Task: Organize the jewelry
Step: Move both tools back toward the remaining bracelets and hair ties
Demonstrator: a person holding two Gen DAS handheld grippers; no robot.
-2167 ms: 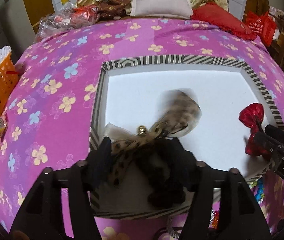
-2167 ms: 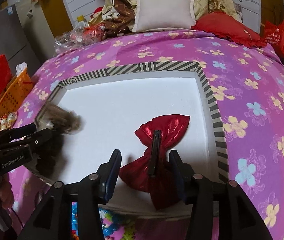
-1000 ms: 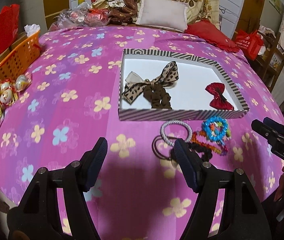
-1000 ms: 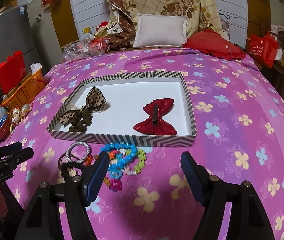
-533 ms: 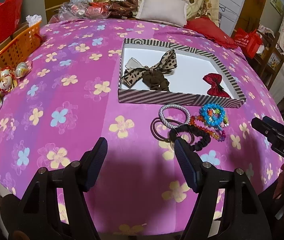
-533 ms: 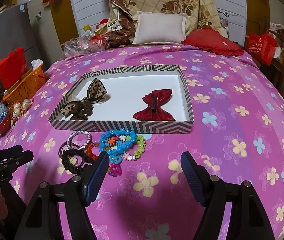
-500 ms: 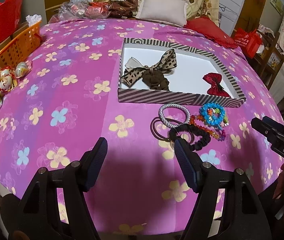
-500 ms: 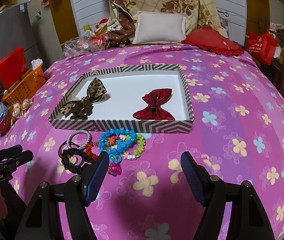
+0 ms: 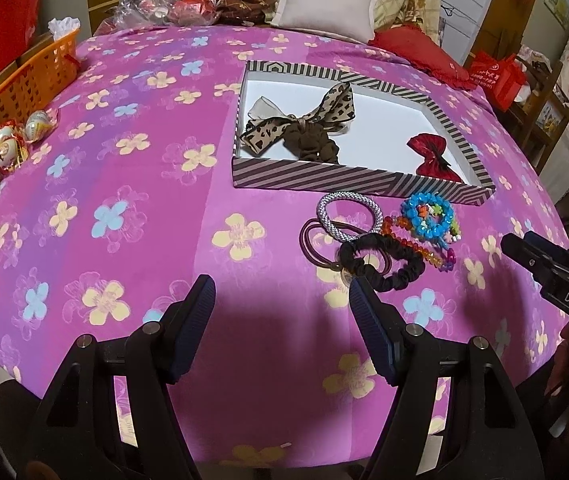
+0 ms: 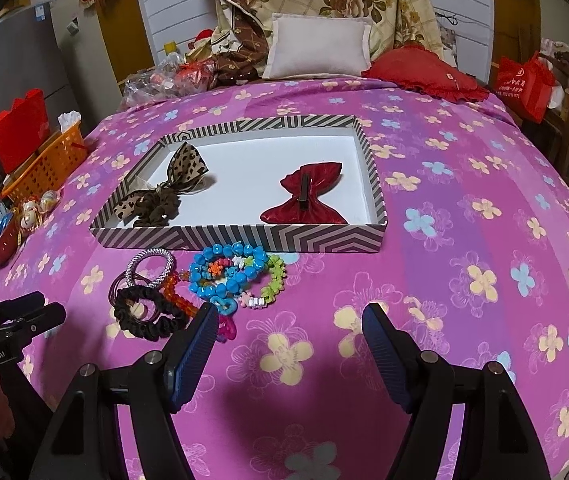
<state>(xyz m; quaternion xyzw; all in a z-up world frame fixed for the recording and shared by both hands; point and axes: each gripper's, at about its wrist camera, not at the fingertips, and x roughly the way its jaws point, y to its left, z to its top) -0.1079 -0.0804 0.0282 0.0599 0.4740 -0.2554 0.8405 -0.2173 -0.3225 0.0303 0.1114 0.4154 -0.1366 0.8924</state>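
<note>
Leopard bow scrunchie (image 9: 308,128): left end of the striped tray (image 9: 348,181), freshly set down.
Red bow clip (image 10: 304,197): right half of tray, likewise just delivered.
My left gripper (image 9: 282,312) and right gripper (image 10: 290,334): released, jaws wide, nothing between; both have pulled back from the tray to the near edge of the bedspread (image 9: 124,208).
Outstanding, just before the tray's front wall: silver band (image 9: 344,216), black scrunchie (image 9: 384,260), blue bead bracelet (image 10: 228,272), green bracelet (image 10: 274,280). Two filed; next pick likely from this pile.
</note>
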